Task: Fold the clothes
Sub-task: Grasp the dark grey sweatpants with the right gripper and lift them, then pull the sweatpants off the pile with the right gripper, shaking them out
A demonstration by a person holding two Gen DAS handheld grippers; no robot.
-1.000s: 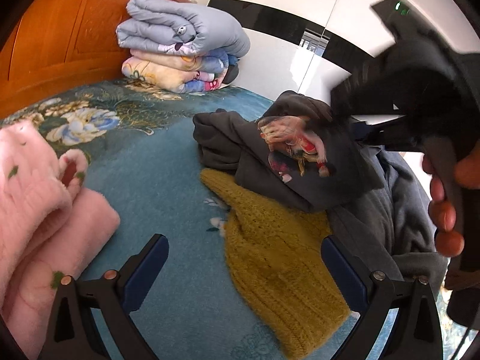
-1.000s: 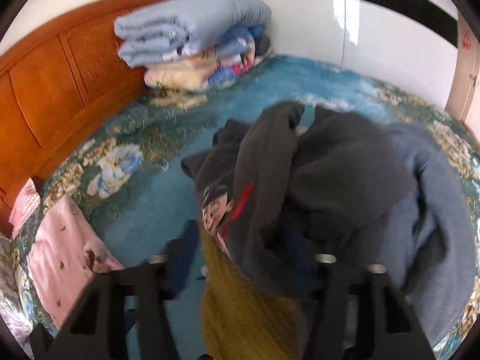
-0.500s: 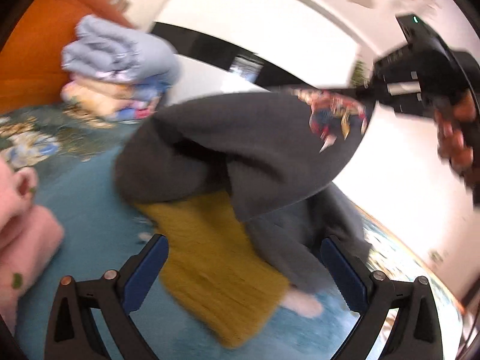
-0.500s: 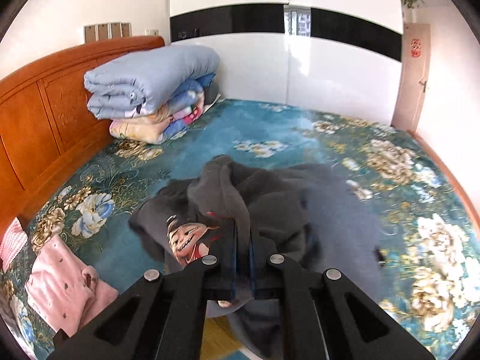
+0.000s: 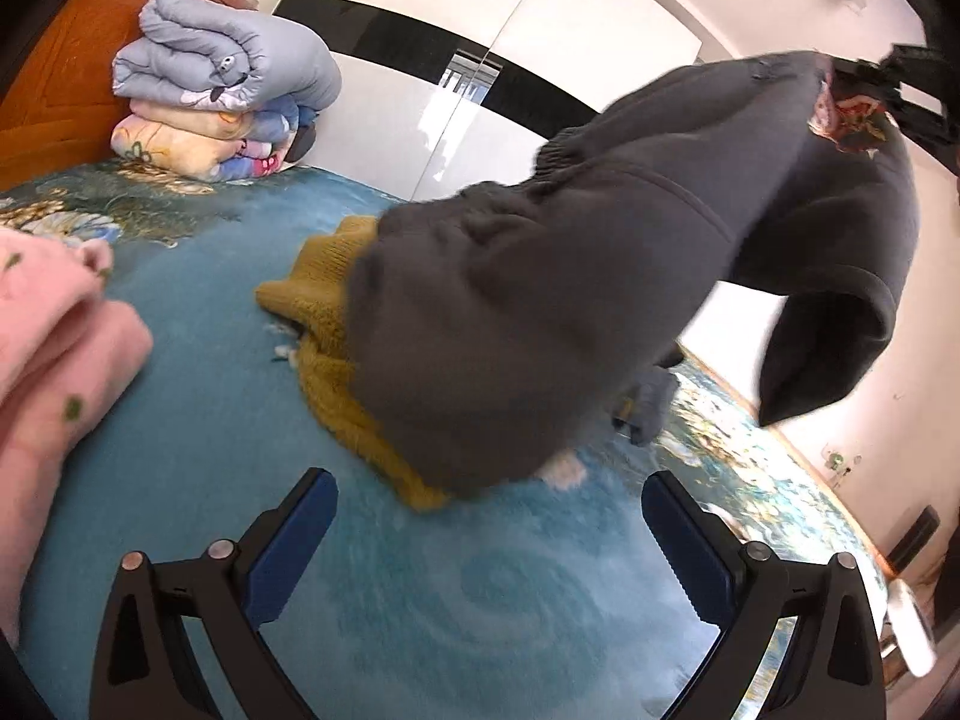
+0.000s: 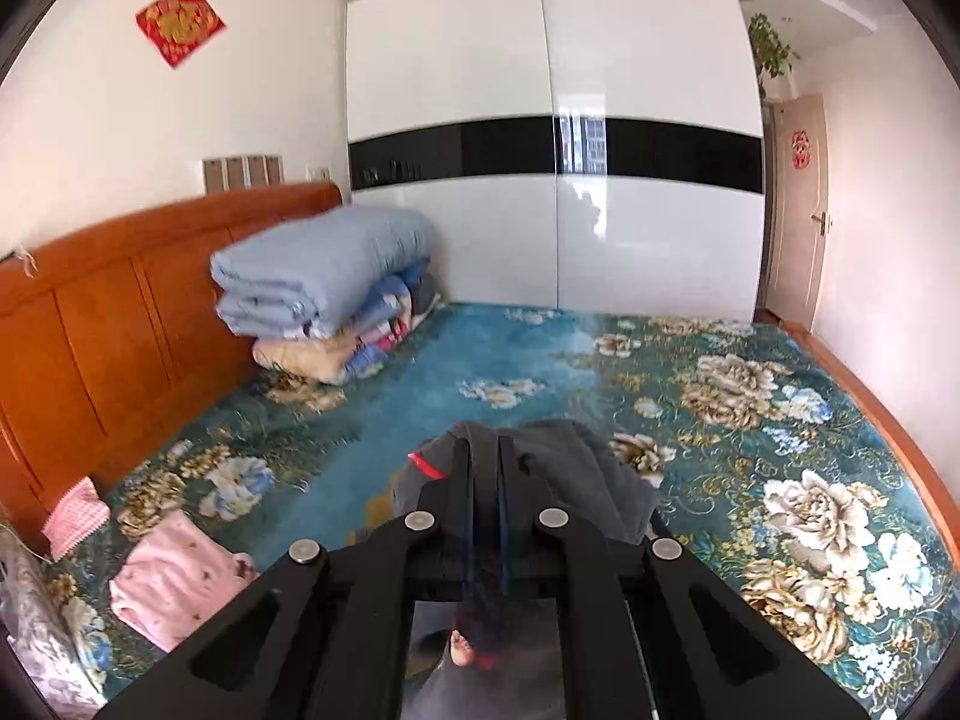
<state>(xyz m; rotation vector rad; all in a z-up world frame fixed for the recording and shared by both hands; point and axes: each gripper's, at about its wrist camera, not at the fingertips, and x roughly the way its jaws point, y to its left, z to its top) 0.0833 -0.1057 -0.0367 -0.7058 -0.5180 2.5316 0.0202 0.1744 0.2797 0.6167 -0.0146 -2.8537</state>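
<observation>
Right tongs (image 6: 486, 480), clenched on the dark grey sweatshirt (image 5: 540, 312), lift it at two o'clock; released left tongs (image 5: 486, 546) should catch a free hem.

The grey sweatshirt (image 5: 540, 300) looked matt and fleecy, the yellow sweater (image 5: 327, 324) coarsely knitted, the headboard (image 6: 120, 324) glossy wood.
</observation>
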